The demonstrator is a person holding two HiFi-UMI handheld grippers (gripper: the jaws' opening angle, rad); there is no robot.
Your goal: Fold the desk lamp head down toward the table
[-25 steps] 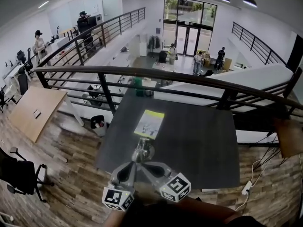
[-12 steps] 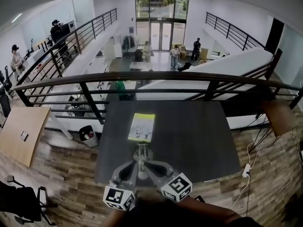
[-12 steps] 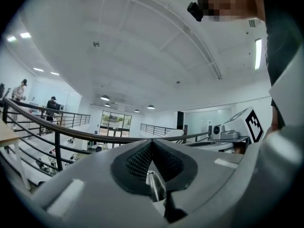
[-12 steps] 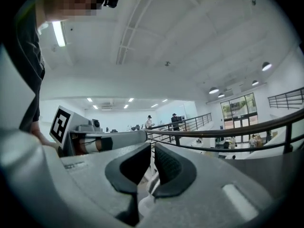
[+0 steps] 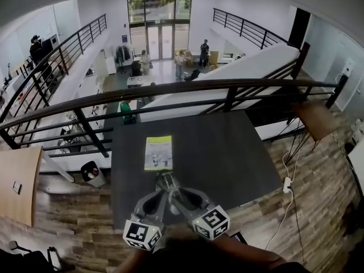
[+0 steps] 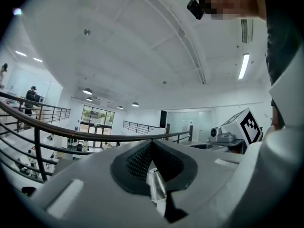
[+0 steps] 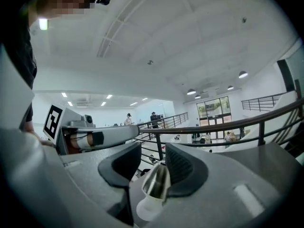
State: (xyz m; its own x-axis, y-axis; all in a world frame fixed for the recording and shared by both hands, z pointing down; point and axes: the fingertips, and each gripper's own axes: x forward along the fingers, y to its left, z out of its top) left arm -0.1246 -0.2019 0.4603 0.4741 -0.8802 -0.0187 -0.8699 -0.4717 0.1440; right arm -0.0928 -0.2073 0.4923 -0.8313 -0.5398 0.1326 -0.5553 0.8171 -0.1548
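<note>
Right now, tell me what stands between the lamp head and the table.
Only a flat booklet lies on the table, just beyond the lamp head. Nothing upright shows in the way of its fold down.

Low in the middle of the frame the right claw (image 7: 151, 165) has just been opening, jaws apart, the desk lamp (image 7: 156, 180) gleaming between them, a railing (image 7: 228, 125) beyond.

no legible words, numbers or brands anywhere. black-and-white square code markers on the cubes (image 5: 142, 234) of the left gripper (image 5: 161, 187) and right gripper (image 5: 172, 189), near edge: patterns, not letters. possibly small print on the yellow-topped booklet (image 5: 158, 152) farther out on the table (image 5: 227, 152), too tiny to read.
</note>
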